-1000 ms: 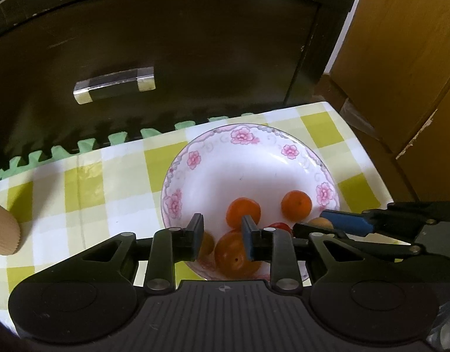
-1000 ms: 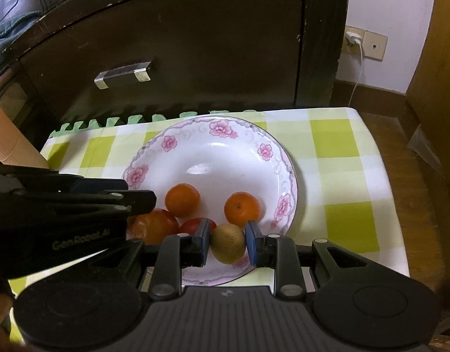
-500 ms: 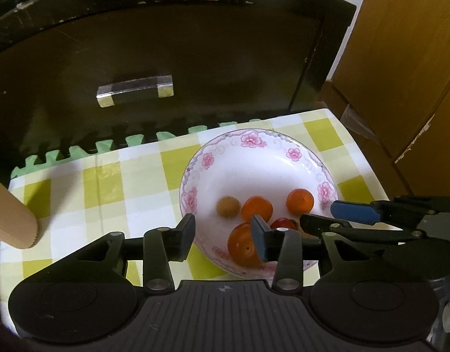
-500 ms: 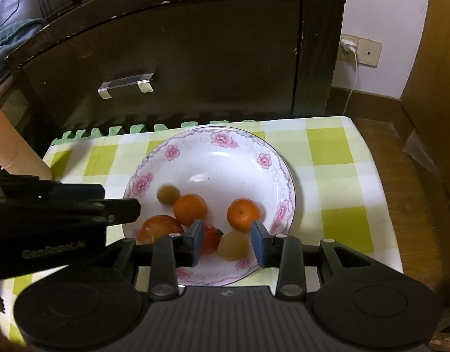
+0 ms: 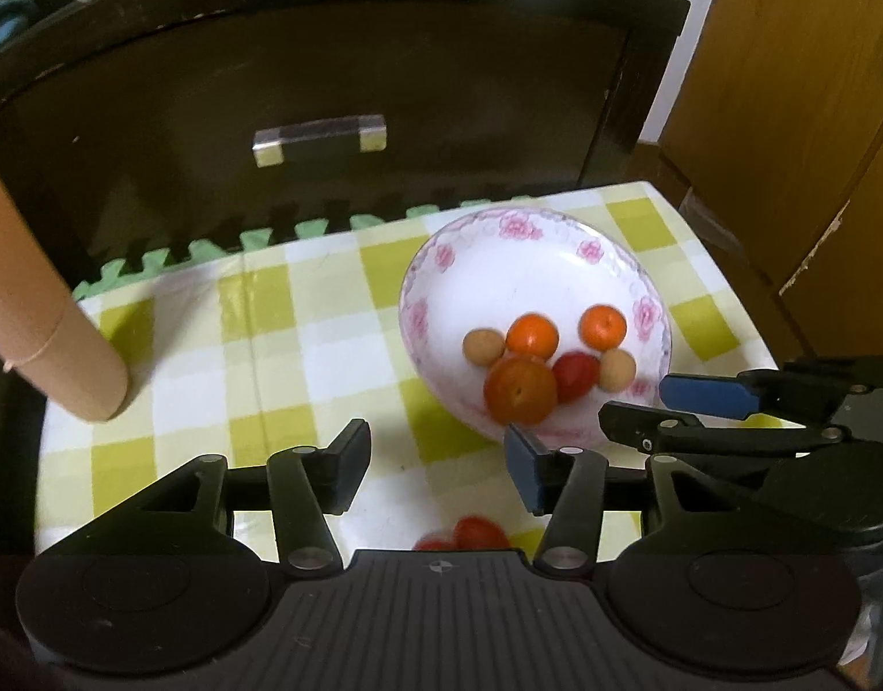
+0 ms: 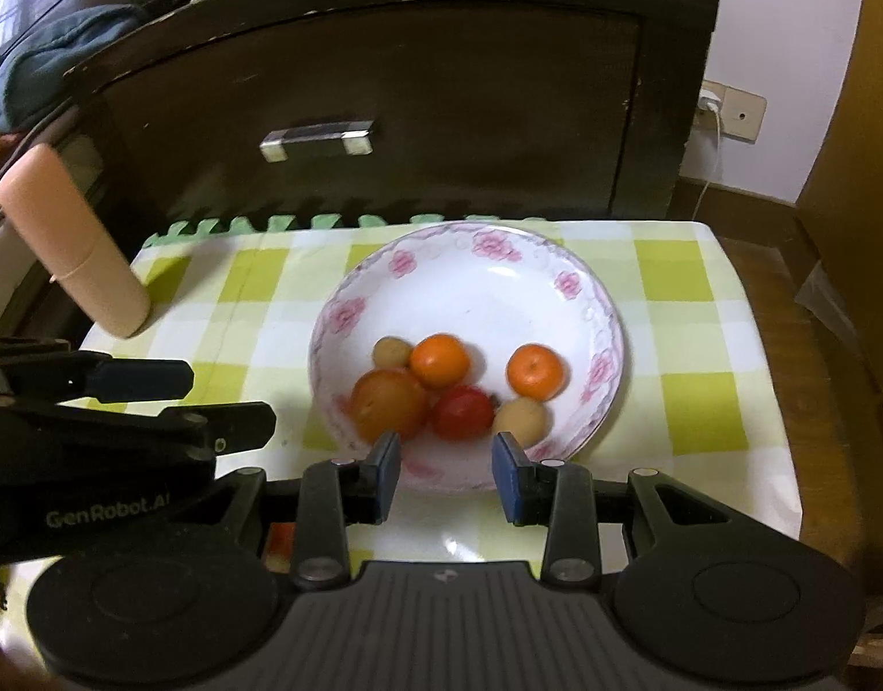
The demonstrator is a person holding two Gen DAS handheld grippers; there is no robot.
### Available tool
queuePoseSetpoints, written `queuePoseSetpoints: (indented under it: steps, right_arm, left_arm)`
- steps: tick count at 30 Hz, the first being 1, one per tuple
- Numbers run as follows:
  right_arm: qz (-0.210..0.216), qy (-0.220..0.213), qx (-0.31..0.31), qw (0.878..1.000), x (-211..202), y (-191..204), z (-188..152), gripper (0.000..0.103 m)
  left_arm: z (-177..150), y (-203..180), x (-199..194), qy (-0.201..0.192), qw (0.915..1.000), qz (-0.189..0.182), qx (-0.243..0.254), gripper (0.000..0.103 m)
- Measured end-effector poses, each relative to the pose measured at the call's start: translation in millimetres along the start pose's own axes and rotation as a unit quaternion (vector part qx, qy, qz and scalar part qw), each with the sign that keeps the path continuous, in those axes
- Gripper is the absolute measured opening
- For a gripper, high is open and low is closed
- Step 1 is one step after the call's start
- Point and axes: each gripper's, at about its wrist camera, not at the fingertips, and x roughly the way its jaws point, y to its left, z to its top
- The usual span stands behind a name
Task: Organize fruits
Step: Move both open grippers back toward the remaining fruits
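Checked tablecloth bears floral plate and tube.

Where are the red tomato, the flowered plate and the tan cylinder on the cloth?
red tomato (image 6: 462, 413): right wrist view, middle of its red skin.
flowered plate (image 6: 548, 311): right wrist view, bare white inside, far half.
tan cylinder (image 6: 75, 245): right wrist view, middle of its side.

A home: checked tablecloth, dark wooden cabinet.

Both wrist views above plate
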Motion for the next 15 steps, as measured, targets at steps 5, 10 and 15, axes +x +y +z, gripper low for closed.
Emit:
queuePoseSetpoints:
  steps: [5, 10, 15]
  right_arm:
    - [0.004, 0.009, -0.009, 1.0, -3.2, 11.5, -13.3, 0.034]
    - [0.008, 0.019, -0.015, 1.0, -4.4, 23.3, -23.9, 0.034]
    - [0.012, 0.028, -0.023, 0.999, -4.7, 33.0, -32.4, 0.034]
  left_arm:
    - [-15.2, 2.4, -8.0, 0.008, 0.9999, 0.005, 0.004, 0.062]
    - [-27.2, 5.9, -14.8, 0.017, 0.9998, 0.013, 0.006, 0.062]
    - [-37.5, 8.8, -18.7, 0.026, 0.9994, 0.022, 0.007, 0.062]
